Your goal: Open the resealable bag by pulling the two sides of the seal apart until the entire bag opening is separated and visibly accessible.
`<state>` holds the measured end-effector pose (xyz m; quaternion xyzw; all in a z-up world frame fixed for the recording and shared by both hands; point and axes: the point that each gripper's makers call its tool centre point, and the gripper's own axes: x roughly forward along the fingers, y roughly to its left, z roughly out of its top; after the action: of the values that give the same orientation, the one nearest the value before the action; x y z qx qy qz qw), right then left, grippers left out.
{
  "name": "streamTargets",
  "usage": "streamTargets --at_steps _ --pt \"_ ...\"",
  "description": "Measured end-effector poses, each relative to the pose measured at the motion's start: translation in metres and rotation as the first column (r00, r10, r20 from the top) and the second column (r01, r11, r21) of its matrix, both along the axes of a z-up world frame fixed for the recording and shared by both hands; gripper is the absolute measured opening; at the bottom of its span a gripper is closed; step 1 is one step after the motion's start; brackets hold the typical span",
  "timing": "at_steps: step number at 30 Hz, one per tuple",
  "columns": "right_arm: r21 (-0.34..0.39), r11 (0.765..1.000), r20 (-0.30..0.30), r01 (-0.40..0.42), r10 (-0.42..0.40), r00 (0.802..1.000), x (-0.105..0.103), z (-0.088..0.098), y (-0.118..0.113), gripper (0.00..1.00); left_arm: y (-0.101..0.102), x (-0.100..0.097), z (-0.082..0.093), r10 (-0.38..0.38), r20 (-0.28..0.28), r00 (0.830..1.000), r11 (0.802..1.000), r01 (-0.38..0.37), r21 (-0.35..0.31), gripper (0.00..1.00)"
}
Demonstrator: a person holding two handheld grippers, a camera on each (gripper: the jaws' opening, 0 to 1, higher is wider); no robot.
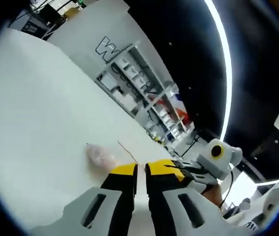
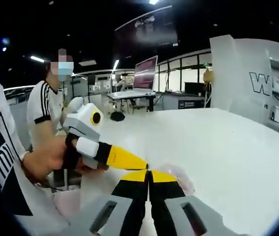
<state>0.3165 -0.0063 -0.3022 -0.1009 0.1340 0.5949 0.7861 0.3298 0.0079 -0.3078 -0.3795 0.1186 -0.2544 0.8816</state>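
Observation:
The resealable bag is clear with something pale pink inside, and lies on the white table. A thin edge of it runs up to my left gripper, whose yellow-tipped jaws are closed on that edge. In the right gripper view the bag bulges just behind and right of my right gripper, whose jaws are pressed together on its rim. The left gripper comes in from the left, its tip meeting the right one's. The right gripper shows at the right of the left gripper view.
A white wall panel with a large "W" and shelving stands beyond the table's far edge. A hand holds the left gripper, beside a striped sleeve. Another person sits behind; desks and a monitor stand further back.

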Motion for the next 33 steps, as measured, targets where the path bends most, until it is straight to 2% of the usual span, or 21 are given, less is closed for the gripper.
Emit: streamTargets --at_steps 11,17,19,20,22,23,26,28,33 --pt "0.001 1.0 -0.007 -0.001 0.001 1.0 0.003 -0.001 -0.001 0.0 -0.002 0.0 0.002 -0.011 0.014 1.0 1.0 0.011 0.025 0.01" --pt "-0.004 1.0 -0.01 0.003 -0.003 1.0 0.003 -0.001 -0.002 0.0 0.002 -0.002 -0.008 -0.001 -0.018 1.0 0.994 0.003 0.113 0.0" --pt "0.002 1.0 -0.013 0.005 -0.004 1.0 0.004 0.0 -0.002 0.0 0.003 -0.002 -0.01 0.005 -0.018 1.0 0.993 -0.003 0.118 0.0" --pt "0.001 1.0 -0.013 0.004 -0.004 1.0 0.004 -0.001 -0.001 0.0 0.002 -0.002 -0.01 0.001 -0.015 1.0 0.994 0.001 0.112 0.0" --pt "-0.001 1.0 -0.014 0.004 -0.004 1.0 0.003 -0.002 -0.001 0.0 0.001 -0.002 -0.003 0.003 -0.002 1.0 0.999 -0.003 0.043 0.01" --pt "0.0 1.0 -0.014 0.002 -0.002 1.0 0.002 -0.002 0.0 0.0 0.003 -0.002 -0.004 0.004 -0.005 1.0 0.999 -0.004 0.033 0.01" --pt "0.001 1.0 -0.008 0.001 -0.001 1.0 0.001 -0.001 0.0 0.0 0.003 -0.002 -0.001 -0.006 -0.004 1.0 1.0 0.006 0.03 0.03" --pt "0.004 1.0 -0.004 0.001 -0.001 1.0 0.001 0.0 0.0 0.0 0.003 -0.002 0.0 -0.009 -0.011 1.0 1.0 0.009 0.008 0.1" --pt "0.001 1.0 0.003 0.0 0.0 1.0 0.0 0.0 0.0 0.0 0.003 -0.002 0.001 -0.011 -0.016 1.0 1.0 0.011 -0.011 0.11"
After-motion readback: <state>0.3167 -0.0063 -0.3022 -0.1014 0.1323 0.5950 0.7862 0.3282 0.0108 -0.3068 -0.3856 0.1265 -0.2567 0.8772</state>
